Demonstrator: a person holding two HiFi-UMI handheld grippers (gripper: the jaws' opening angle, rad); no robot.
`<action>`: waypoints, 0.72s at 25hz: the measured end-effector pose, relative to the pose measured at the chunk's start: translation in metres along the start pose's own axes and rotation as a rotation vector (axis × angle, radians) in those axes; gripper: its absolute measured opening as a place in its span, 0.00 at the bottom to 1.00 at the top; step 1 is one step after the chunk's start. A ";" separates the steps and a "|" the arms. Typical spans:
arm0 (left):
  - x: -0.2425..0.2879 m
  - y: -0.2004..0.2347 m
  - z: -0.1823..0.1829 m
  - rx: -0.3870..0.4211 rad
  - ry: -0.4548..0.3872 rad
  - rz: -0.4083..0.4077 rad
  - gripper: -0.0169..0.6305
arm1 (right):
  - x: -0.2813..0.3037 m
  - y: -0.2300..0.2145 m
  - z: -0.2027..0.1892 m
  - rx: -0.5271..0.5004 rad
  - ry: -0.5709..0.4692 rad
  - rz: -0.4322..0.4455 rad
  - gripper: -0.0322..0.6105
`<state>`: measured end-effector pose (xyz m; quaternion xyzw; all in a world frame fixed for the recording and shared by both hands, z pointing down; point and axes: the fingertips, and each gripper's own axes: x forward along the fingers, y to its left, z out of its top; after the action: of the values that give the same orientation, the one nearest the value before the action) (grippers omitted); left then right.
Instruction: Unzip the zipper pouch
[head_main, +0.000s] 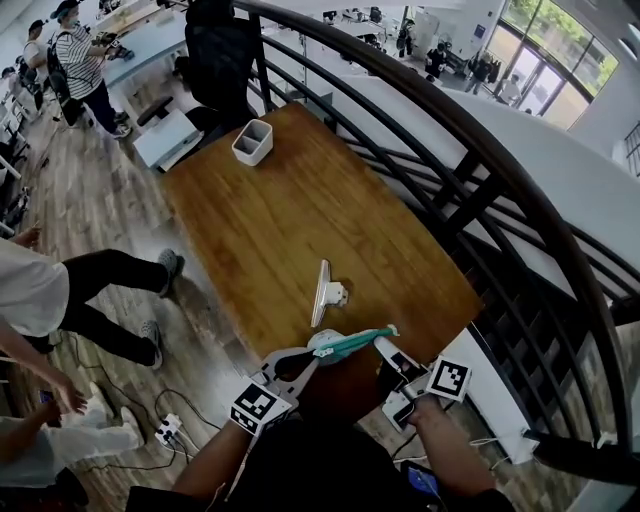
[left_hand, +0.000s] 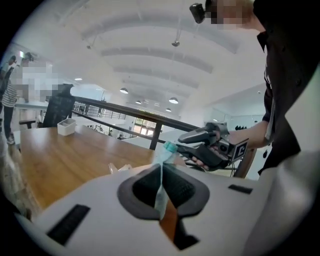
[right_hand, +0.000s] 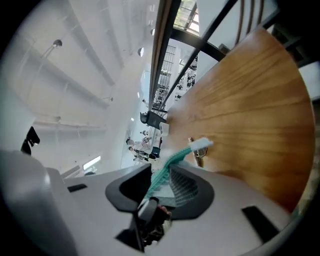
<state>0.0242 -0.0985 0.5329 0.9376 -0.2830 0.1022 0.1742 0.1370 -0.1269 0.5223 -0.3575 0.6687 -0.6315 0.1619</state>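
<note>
Above the worktop edge, jaws of the left gripper clench one end of a teal zipper pouch; jaws of the right gripper stand parted around the other.

A black curved railing is sweeping past the right edge of a wooden table. Plank flooring is running along its left edge, with people standing beyond the far left corner. Daylight is coming through tall windows, and round ceiling lamps are glowing.
</note>
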 end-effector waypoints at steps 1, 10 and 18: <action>0.000 0.002 0.000 -0.004 0.000 0.001 0.05 | -0.001 -0.001 -0.001 -0.035 0.010 -0.021 0.24; 0.003 0.004 0.005 0.005 -0.004 -0.027 0.05 | 0.003 0.035 -0.025 -0.474 0.137 -0.060 0.21; 0.012 -0.002 0.008 0.027 0.007 -0.061 0.05 | 0.023 0.048 -0.053 -0.784 0.269 -0.101 0.23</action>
<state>0.0358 -0.1056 0.5283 0.9478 -0.2520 0.1040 0.1656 0.0722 -0.1062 0.4893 -0.3387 0.8553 -0.3773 -0.1067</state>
